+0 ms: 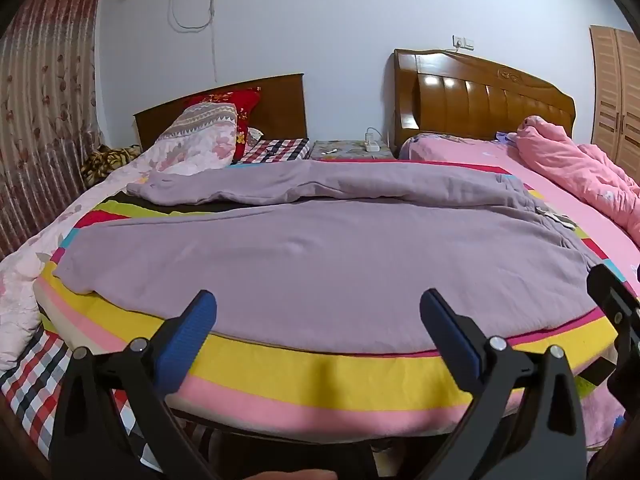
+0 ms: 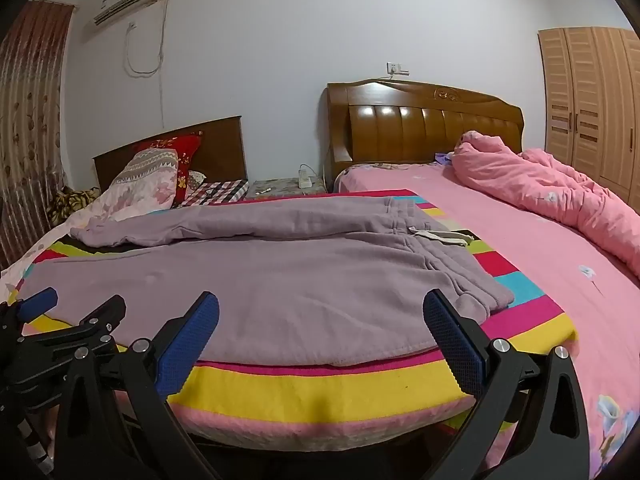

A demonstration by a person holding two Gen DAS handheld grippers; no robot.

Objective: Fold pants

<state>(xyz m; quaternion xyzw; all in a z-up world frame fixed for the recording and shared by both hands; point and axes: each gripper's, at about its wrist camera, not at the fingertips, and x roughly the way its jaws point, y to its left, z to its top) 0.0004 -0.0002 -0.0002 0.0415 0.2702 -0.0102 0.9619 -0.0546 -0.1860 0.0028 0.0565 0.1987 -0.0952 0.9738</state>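
Note:
Mauve pants (image 1: 320,248) lie spread flat on a bright striped mat (image 1: 320,364), waistband with a white drawstring at the right (image 2: 436,236), legs reaching left (image 2: 132,232). One leg lies near me, the other farther back. My left gripper (image 1: 318,312) is open and empty, just short of the near pant edge toward the leg end. My right gripper (image 2: 320,316) is open and empty, at the near edge by the waistband. The left gripper also shows at the left of the right wrist view (image 2: 72,320).
The striped mat lies on a bed with a pink sheet (image 2: 540,264) and a bunched pink quilt (image 2: 560,188). A second bed with pillows (image 1: 200,140) is at the left, a nightstand (image 1: 348,150) between the wooden headboards. A wardrobe (image 2: 592,108) stands at right.

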